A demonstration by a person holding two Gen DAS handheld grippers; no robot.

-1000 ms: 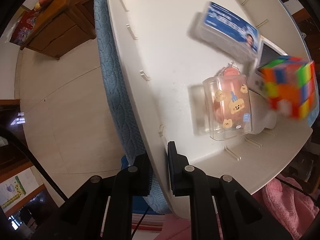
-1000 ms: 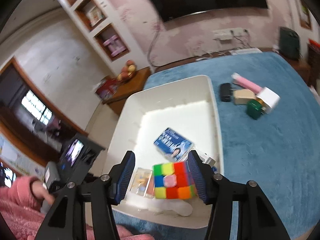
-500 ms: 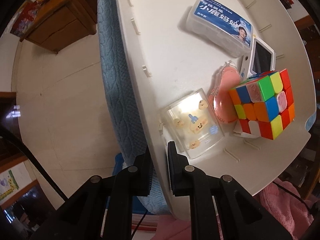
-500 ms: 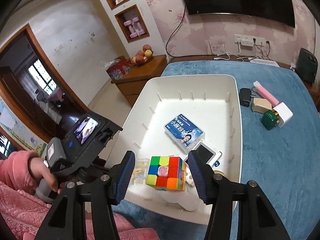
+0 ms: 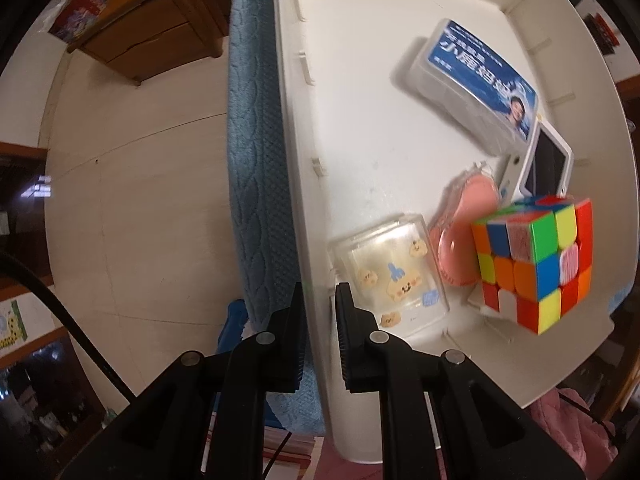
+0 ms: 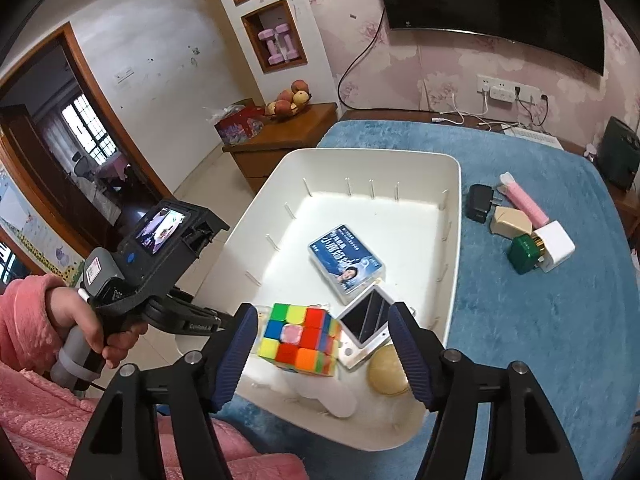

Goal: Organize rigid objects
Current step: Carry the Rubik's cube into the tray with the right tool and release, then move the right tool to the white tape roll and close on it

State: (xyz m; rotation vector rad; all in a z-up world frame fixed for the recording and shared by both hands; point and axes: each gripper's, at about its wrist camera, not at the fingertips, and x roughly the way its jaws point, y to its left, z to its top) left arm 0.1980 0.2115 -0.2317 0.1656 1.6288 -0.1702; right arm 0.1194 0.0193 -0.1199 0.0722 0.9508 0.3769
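The right tool (image 6: 322,344) is opening, pads clear of the cube (image 6: 300,340), which sits between them in the bin's (image 5: 304,184) near corner. The left tool (image 5: 318,320) stays narrow, pinching the bin's near wall. Also inside: blue box (image 6: 346,258), clear case (image 5: 394,276), pink case (image 5: 464,232), small screen (image 6: 370,320)

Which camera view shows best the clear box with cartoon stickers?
The left wrist view: the clear sticker box lies fully visible on the white bin's floor. In the right wrist view only a sliver shows, hidden behind the puzzle cube and a finger.
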